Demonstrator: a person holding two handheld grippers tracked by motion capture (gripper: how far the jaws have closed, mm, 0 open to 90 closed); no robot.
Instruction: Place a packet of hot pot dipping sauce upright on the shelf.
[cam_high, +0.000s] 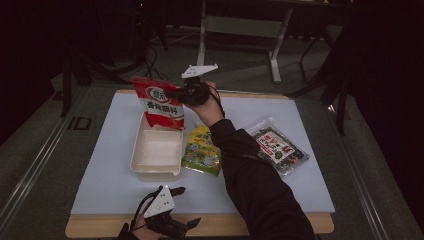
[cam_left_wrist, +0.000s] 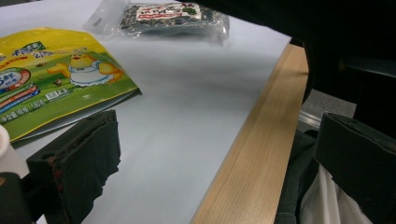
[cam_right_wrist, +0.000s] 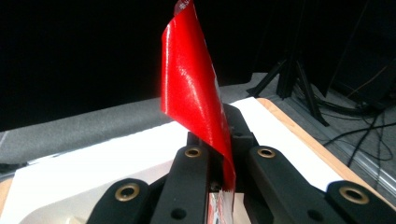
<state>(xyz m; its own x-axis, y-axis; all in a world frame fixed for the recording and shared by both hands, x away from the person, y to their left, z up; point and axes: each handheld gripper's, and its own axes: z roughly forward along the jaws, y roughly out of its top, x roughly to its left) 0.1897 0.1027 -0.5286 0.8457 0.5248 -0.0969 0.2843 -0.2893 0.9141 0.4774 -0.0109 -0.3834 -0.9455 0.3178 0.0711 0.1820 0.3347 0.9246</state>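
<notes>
The right tool (cam_high: 186, 93) is pinching the red snack bag (cam_high: 159, 102) by its edge, holding it up over the far end of the white box (cam_high: 156, 152), probably to drop it in, while the left tool (cam_high: 172, 207) waits spread wide at the desk (cam_high: 110, 185) edge.

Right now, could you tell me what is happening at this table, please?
A person works two tongs. The right tongs are shut on a red snack bag, held upright over the white tray. The left tongs rest open at the near table edge. A yellow-green packet and a seaweed packet lie beside the tray.
</notes>
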